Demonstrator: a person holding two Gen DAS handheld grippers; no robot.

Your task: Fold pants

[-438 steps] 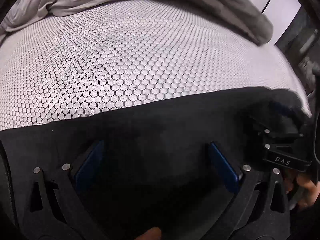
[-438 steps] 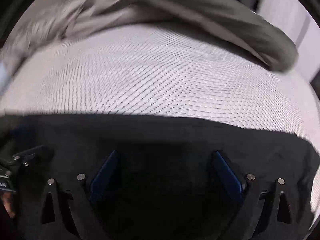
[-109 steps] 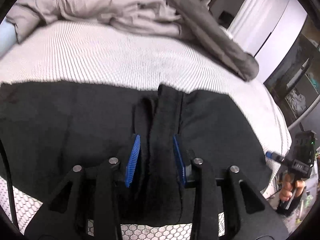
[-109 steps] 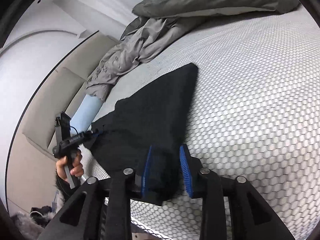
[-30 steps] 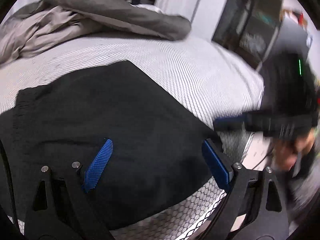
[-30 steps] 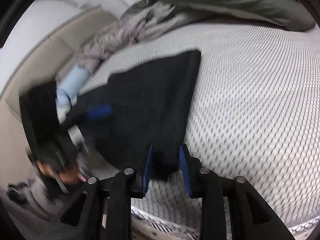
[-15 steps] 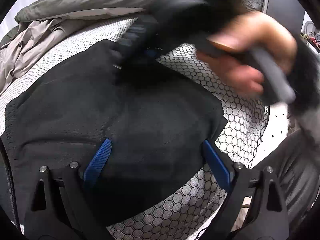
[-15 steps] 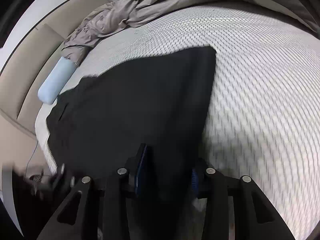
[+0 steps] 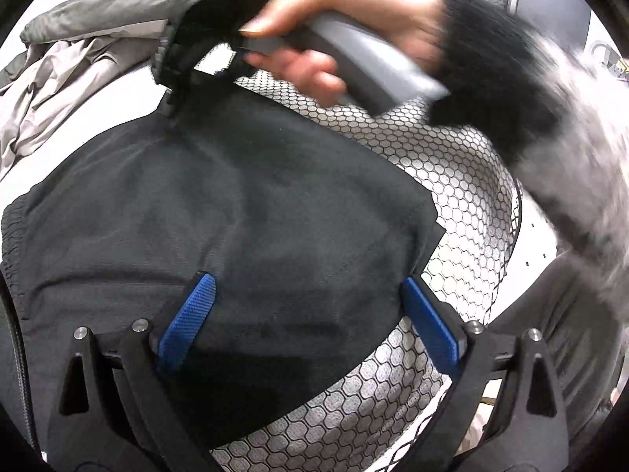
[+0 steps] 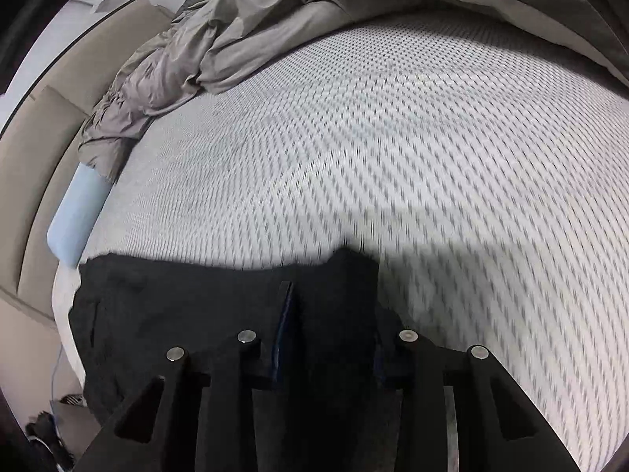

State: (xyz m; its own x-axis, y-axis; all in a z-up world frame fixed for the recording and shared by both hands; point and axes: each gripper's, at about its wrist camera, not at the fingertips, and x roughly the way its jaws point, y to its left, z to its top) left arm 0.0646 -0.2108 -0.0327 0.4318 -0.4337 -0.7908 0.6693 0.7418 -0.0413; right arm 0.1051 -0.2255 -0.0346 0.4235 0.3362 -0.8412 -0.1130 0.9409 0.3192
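I am carrying one end of the black pants (image 9: 243, 212) across the bed (image 10: 412, 149), so a crosswise fold is under way. My right gripper (image 10: 330, 338) is pointing steeply down with a bunch of dark cloth between its fingers; its jaws are narrowing, and they seem to be pinching the cloth, though the picture is blurred. In the left wrist view my right hand (image 9: 346, 27) is sweeping over the far edge of the pants. My left gripper (image 9: 310, 322) is hanging wide open just above the near part of the pants, gripping nothing. The pants are lying flat on the honeycomb-patterned cover, a grey quilt (image 10: 220, 39) bunched well beyond them. Next I am needing to lay the carried end square on the waistband side, then let go and smooth it.
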